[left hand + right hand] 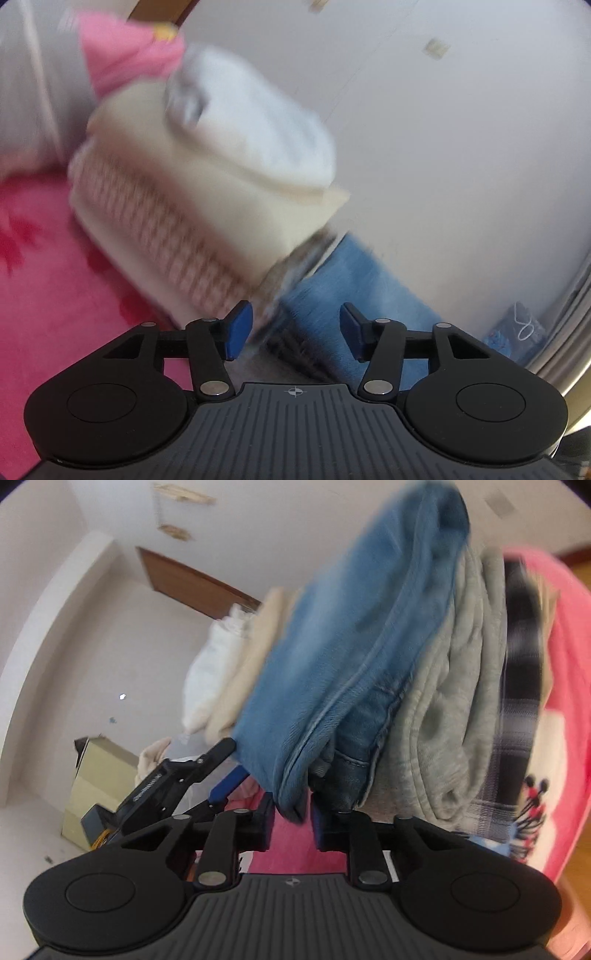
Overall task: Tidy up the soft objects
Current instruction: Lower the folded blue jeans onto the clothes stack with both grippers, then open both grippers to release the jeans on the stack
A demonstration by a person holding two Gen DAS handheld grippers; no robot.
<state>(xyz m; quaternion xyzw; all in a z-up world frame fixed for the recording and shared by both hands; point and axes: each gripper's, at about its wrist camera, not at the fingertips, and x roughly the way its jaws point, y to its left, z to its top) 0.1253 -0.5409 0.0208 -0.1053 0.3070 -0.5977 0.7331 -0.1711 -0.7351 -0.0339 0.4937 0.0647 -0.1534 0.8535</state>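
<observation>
In the left wrist view a blurred stack of folded clothes, with a white piece (266, 122) on top, a cream one (207, 192) and a pink-striped one (155, 236) below, lies on a pink blanket (55, 302). My left gripper (295, 330) stands open just short of the stack, above a blue denim garment (354, 291). In the right wrist view my right gripper (292, 821) is shut on the lower edge of folded blue jeans (351, 657). Beside the jeans lie a grey sweatshirt (443, 709) and a plaid garment (517, 709). The left gripper (225, 768) shows to the left, open.
A white wall fills the background in both views. A cardboard box (92, 782) stands on the floor at left, and a brown door (184, 587) is behind. A small bag (517, 328) lies near a metal rail at the right. Wooden floor (576, 576) shows at far right.
</observation>
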